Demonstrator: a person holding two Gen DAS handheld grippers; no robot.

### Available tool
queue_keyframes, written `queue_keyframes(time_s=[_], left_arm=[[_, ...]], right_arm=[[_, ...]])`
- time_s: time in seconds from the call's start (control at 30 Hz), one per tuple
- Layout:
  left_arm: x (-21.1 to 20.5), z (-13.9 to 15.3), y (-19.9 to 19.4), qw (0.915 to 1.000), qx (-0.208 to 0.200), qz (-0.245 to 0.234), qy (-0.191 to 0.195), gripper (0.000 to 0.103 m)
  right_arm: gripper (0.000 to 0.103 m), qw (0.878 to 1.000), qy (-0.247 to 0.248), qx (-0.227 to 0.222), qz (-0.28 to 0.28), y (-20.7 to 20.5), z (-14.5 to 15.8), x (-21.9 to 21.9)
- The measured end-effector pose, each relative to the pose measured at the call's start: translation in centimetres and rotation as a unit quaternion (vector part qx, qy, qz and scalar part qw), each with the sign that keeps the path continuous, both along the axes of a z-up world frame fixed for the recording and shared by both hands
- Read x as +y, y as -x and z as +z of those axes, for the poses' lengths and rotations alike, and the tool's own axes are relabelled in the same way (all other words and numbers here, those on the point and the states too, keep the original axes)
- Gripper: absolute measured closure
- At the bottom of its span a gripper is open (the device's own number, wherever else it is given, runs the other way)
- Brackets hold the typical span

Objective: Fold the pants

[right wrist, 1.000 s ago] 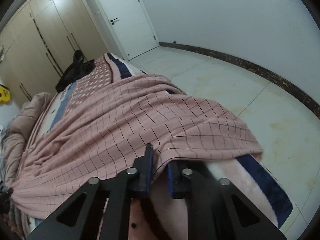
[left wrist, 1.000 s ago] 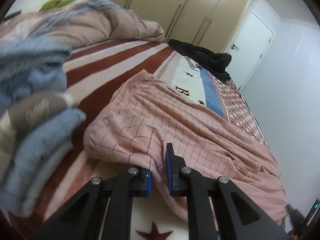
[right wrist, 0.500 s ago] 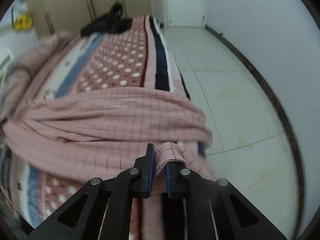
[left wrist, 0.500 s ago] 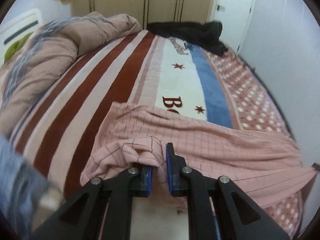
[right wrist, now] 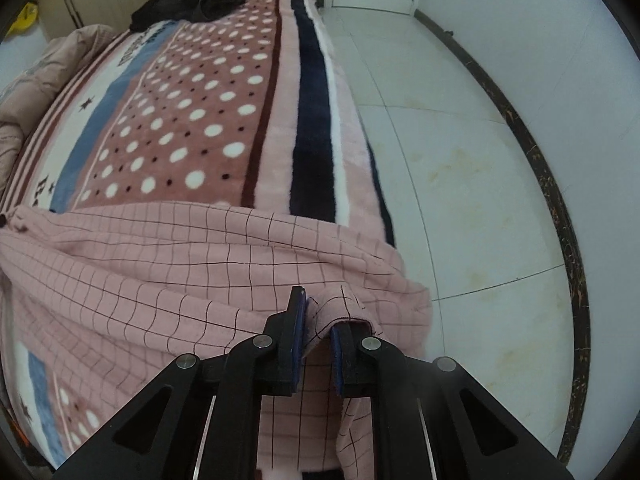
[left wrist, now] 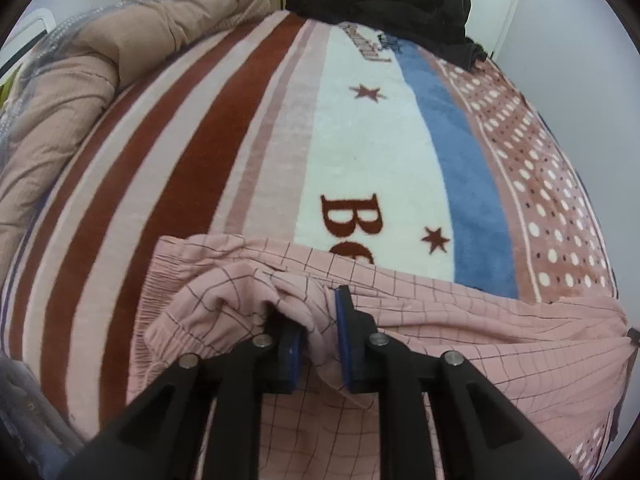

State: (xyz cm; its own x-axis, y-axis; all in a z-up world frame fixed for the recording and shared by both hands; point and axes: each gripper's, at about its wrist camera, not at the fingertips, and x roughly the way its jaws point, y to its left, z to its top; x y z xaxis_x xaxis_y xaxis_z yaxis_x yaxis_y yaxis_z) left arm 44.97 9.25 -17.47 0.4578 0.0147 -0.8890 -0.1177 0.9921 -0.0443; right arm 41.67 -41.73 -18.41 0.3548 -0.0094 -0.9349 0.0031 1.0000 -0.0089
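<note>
Left gripper point(left wrist: 318, 342) pinches the pink checked pants point(left wrist: 460, 332) at the elastic waistband, right gripper point(right wrist: 318, 332) pinches a leg hem, garment stretched across the patterned blanket point(left wrist: 360, 140).

Even soft light, fisheye-warped edges

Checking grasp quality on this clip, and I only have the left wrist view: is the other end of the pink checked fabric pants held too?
Observer: Yes. The right gripper is shut on the pink checked fabric pants at their hem end.
Operator: Where is that end relative to the bed?
Observer: At the bed's side edge, where the striped plush blanket drops toward the pale tiled floor.
Operator: Does any fabric hang loose there?
Observer: A flap hangs below the right gripper, by its right finger.
</note>
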Motion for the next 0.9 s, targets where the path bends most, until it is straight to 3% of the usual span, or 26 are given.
queue_keyframes(time_s=[0.07, 0.1, 0.13, 0.23, 0.37, 0.47, 0.5, 0.57, 0.63, 0.73, 0.9], left_arm=[[-0.1, -0.3, 0.1, 0.9999, 0.004, 0.0, -0.01, 0.058], [-0.1, 0.0, 0.4, 0.9998, -0.004, -0.002, -0.017, 0.034], [0.0, 0.4, 0.9, 0.9995, -0.018, -0.004, -0.025, 0.021], [0.5, 2.0, 2.3, 0.998, -0.041, -0.019, -0.043, 0.019], [2.0, 3.5, 4.8, 0.9984, -0.051, -0.023, -0.004, 0.019], [2.2, 3.2, 6.1, 0.9981, -0.047, -0.038, 0.01, 0.019], [2.3, 3.0, 6.3, 0.9982, -0.045, -0.04, 0.008, 0.019], [2.3, 2.0, 6.6, 0.9983, -0.038, -0.043, 0.002, 0.019], [2.2, 0.9, 6.6, 0.9981, -0.03, -0.053, 0.006, 0.022], [1.6, -0.6, 5.7, 0.998, -0.015, -0.061, 0.005, 0.027], [1.0, -1.5, 2.9, 0.9981, -0.024, -0.056, 0.01, 0.027]], right_arm=[[0.077, 1.0, -0.011, 0.004, 0.007, 0.2, -0.5, 0.1], [0.072, 1.0, -0.018, 0.002, 0.012, 0.5, -0.5, 0.1], [0.064, 1.0, -0.024, -0.002, 0.015, 1.0, -0.2, 0.2], [0.052, 0.997, -0.065, -0.022, 0.03, 3.0, 1.5, 0.8], [0.052, 0.991, -0.093, -0.06, 0.075, 6.3, 3.8, 3.6], [0.053, 0.983, -0.121, -0.067, 0.12, 8.0, 3.8, 7.0], [0.055, 0.981, -0.128, -0.066, 0.132, 8.2, 3.4, 8.1], [0.074, 0.976, -0.132, -0.065, 0.16, 7.9, 2.3, 10.8], [0.082, 0.973, -0.142, -0.057, 0.175, 7.1, 0.8, 13.0], [0.082, 0.971, -0.153, -0.037, 0.18, 5.6, -1.5, 15.3], [0.088, 0.975, -0.137, -0.056, 0.166, 2.3, -2.3, 16.1]])
